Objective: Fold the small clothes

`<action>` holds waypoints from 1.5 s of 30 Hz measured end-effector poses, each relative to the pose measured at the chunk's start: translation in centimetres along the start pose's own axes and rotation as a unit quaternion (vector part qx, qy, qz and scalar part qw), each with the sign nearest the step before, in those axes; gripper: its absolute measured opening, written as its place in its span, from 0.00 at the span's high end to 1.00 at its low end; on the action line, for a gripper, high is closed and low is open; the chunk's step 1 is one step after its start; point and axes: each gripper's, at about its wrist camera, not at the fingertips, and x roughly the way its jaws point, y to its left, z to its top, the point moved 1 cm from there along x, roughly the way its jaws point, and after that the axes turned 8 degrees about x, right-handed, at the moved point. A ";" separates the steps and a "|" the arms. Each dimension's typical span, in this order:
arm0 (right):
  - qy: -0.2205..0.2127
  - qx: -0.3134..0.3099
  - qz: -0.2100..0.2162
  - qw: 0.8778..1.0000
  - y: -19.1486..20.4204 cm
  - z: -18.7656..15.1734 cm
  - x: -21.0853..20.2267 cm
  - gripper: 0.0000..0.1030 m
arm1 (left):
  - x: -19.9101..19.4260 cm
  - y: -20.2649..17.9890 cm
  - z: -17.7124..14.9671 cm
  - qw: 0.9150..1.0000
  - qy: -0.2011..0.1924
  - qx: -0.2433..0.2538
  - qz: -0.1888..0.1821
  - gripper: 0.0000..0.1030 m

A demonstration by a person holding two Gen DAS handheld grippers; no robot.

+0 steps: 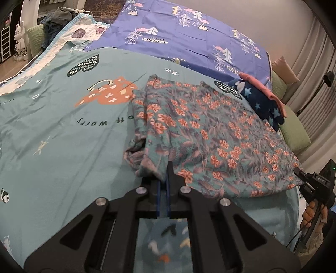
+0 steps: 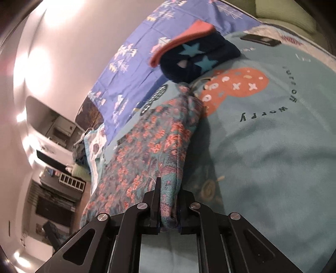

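Note:
A teal garment with orange flowers [image 1: 210, 130] lies on the bed, bunched at its near left corner. My left gripper [image 1: 164, 178] is shut on that bunched corner, and cloth covers one fingertip. In the right wrist view the same floral garment [image 2: 147, 147] runs away from the camera, and my right gripper [image 2: 168, 189] is shut on a folded edge of it. The right gripper [image 1: 299, 174] also shows at the garment's near right corner in the left wrist view, held by a hand [image 1: 313, 214].
A navy star-print garment with a pink piece on it [image 1: 260, 98] [image 2: 195, 58] sits beyond the floral one. The teal printed bedspread [image 1: 63, 136] [image 2: 273, 157] lies underneath, a purple tree-print sheet [image 1: 189, 37] behind. Green pillow [image 1: 294, 130] at right; clothes pile [image 1: 61, 14] far left.

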 end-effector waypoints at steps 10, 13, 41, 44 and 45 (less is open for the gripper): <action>0.004 -0.006 -0.019 1.000 -2.0 -5.9 -7.2 0.92 | -4.7 -1.2 -6.3 0.998 0.045 0.025 -0.035 0.95; 0.016 -0.008 -0.041 0.999 -3.6 -7.5 -7.7 0.91 | -4.7 -1.3 -7.5 0.997 0.053 0.037 -0.032 0.95; 0.079 -0.518 -0.058 0.849 18.5 -26.0 3.8 0.57 | -7.8 8.1 -7.6 0.998 0.005 -0.043 0.055 0.69; 0.082 -0.557 -0.043 0.825 20.6 -29.4 6.5 0.57 | -7.7 9.0 -6.6 0.998 -0.007 -0.041 0.041 0.66; 0.088 -0.564 -0.036 0.821 21.1 -30.4 7.2 0.57 | -7.6 9.3 -6.3 0.998 -0.009 -0.041 0.036 0.65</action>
